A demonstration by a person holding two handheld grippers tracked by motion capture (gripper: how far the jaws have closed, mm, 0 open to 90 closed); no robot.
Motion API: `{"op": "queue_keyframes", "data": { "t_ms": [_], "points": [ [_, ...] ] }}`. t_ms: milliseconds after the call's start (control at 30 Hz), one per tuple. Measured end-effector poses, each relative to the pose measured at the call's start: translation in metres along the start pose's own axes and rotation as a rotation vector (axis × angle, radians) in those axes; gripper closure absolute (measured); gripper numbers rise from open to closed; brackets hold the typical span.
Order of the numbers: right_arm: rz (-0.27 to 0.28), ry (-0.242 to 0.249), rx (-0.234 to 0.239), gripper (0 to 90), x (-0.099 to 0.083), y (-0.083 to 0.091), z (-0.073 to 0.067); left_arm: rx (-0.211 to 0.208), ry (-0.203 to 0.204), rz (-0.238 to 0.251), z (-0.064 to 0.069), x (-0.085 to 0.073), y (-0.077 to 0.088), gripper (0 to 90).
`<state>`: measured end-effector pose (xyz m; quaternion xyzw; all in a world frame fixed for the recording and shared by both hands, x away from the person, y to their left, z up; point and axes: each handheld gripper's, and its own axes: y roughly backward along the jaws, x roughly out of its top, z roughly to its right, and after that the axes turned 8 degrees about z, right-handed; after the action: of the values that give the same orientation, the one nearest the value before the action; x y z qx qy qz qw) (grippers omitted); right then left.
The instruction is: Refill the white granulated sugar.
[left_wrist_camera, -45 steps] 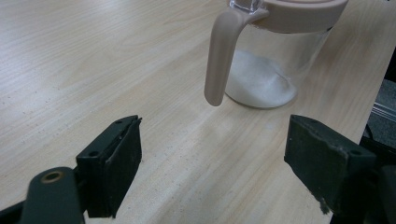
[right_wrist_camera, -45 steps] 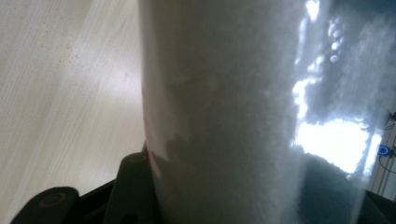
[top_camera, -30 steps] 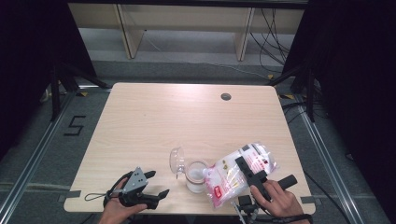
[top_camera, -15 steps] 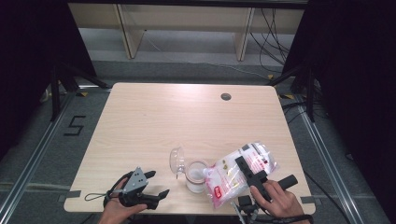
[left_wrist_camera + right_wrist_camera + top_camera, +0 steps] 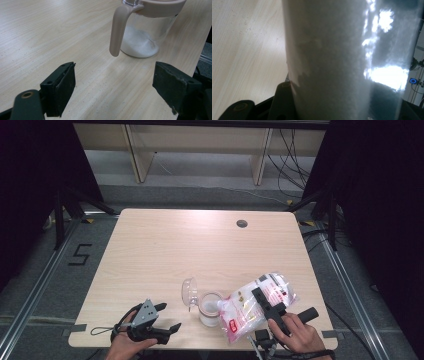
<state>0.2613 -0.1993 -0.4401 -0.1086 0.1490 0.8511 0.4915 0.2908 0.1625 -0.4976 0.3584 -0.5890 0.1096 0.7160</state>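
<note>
Plastic, thin and crinkly, makes up the bag [image 5: 257,305] that our right gripper [image 5: 267,303] is clamped on, its jaws pressing across the middle of the pouch. In the right gripper view the bag [image 5: 332,62] rises straight ahead of the jaws, packed with white grains. It is tilted, its lower corner dipping just over the open mouth of the glass jar [image 5: 210,308], which stands just ahead of and beside that gripper on the wooden table [image 5: 200,250].

We judge the bag soft and shifting: the grains will slump toward whichever end hangs low, so a mid-body grip can slide, and a hold nearer the upper end would steer the pour better. The film looks slick, so we would squeeze firmly but not enough to burst it.

Our left gripper [image 5: 157,330] rests on the table with jaws spread wide and nothing between them; the jar [image 5: 145,32] sits a little beyond its fingertips, pink handle [image 5: 118,30] turned toward it. Glass is rigid and breakable; the handle is the safer hold.
</note>
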Motion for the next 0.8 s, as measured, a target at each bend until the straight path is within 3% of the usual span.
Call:
{"op": "queue_keyframes", "data": {
  "t_ms": [67,167,367,800],
  "points": [
    [0.001,-0.002,0.002,57.6,-0.0001,0.0,-0.0002,-0.003,-0.02,-0.003,-0.0009,0.0005,0.0002,18.0],
    [0.002,-0.001,0.003,57.7,0.0,-0.0002,-0.0003,-0.001,0.007,0.001,0.0003,-0.0002,-0.0001,18.0],
    [0.002,-0.002,0.002,57.8,0.0001,0.0,-0.0003,-0.003,-0.017,0.0,-0.0008,0.0004,0.0001,18.0],
    [0.002,-0.029,0.019,59.3,-0.0002,-0.0008,-0.0032,-0.006,-0.018,0.0,-0.0011,0.0005,0.0003,18.0]
  ]
}}
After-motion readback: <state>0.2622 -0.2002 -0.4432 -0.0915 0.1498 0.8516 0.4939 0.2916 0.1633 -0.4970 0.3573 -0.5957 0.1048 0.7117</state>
